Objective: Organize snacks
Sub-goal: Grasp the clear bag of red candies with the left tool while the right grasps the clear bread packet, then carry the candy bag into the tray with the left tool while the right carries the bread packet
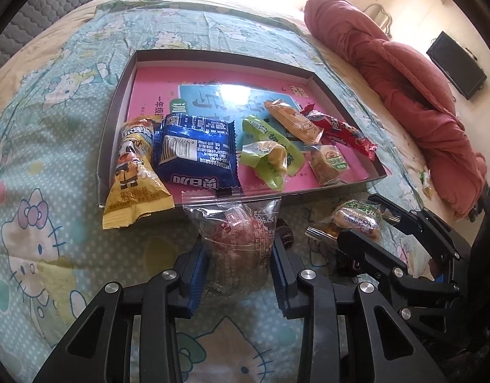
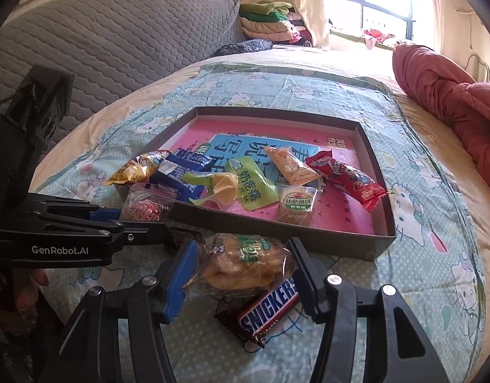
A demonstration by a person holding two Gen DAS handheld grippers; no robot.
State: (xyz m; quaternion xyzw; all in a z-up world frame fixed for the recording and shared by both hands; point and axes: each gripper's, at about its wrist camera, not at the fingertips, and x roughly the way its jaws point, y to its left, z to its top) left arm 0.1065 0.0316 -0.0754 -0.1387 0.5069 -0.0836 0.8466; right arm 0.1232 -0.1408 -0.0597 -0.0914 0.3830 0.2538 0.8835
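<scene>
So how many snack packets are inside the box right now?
7. Yellow packet overhanging the near-left rim, blue packet, two green ones mid-box, orange packet, red stick, round biscuit. Smaller ones could be hidden underneath.

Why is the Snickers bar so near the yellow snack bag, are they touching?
Touching: in the right wrist view the yellow snack bag overlaps the Snickers bar.

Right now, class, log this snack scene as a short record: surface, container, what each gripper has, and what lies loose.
surface: bed with cartoon-cat sheet
container: shallow box, pink inside, holding several wrapped snacks
left gripper: fingers around clear-wrapped reddish snack, at the box's near edge
right gripper: fingers around yellow pastry pack, outside the box
loose: Snickers bar on the sheet
</scene>
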